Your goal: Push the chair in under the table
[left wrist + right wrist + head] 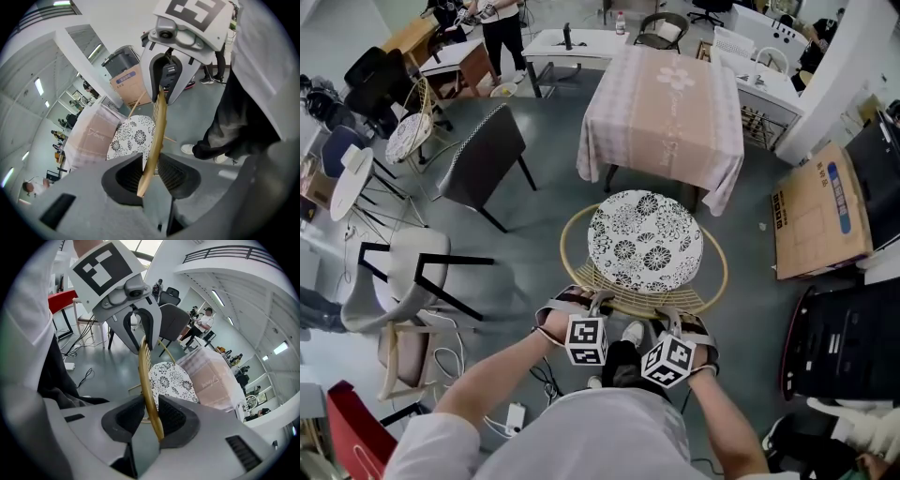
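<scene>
A round chair with a floral cushion (644, 241) and a rattan rim (628, 302) stands before the table under a pink cloth (666, 103), its seat just outside the table's near edge. My left gripper (584, 300) is shut on the rim's near arc, and the cane (157, 136) runs between its pads (129, 176). My right gripper (677, 321) grips the same rim a little to the right; the cane (147, 385) is pinched between its pads (176, 416). Each gripper view shows the other gripper (168, 79) (140, 329) clamped further along the rim.
A dark chair (483, 159) stands left of the table, a white chair with black legs (403, 277) nearer left. A cardboard box (820, 211) and a black case (848, 342) lie at the right. Cables (516, 417) trail on the floor. My shoes (633, 333) are just behind the chair.
</scene>
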### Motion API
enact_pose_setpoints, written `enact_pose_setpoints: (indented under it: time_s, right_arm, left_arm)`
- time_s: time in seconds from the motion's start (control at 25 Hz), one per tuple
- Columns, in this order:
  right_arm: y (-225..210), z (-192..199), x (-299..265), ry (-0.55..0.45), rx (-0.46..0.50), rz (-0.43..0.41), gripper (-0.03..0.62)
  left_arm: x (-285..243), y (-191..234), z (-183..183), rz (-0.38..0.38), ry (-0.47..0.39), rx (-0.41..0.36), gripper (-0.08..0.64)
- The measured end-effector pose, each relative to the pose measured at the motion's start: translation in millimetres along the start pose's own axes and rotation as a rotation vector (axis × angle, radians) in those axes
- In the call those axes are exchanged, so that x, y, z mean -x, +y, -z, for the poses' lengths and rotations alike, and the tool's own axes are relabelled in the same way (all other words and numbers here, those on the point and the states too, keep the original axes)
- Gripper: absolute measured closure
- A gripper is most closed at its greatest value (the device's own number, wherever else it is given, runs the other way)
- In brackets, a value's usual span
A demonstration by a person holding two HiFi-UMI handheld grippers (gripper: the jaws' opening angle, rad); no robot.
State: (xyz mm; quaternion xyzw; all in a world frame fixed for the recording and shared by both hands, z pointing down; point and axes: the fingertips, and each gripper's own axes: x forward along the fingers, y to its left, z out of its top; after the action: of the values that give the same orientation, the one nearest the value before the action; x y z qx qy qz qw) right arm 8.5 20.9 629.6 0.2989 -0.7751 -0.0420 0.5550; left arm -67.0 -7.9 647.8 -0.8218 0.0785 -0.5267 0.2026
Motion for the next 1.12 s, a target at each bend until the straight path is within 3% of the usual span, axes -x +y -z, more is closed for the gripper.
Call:
enact_pose_setpoints:
  time_s: [0.2,1.12]
  right_arm:
    - [-10,-4,-6,0.005,-0.024,0.010,0.512]
    - [-83,-7,-41,-0.023,-0.035,-0.004,0.512]
  left_arm:
    - [-4,15,6,-0.030,0.040,-0.002,0.456]
    - [-41,91,8,-0.038,0.112,0.027,0.453]
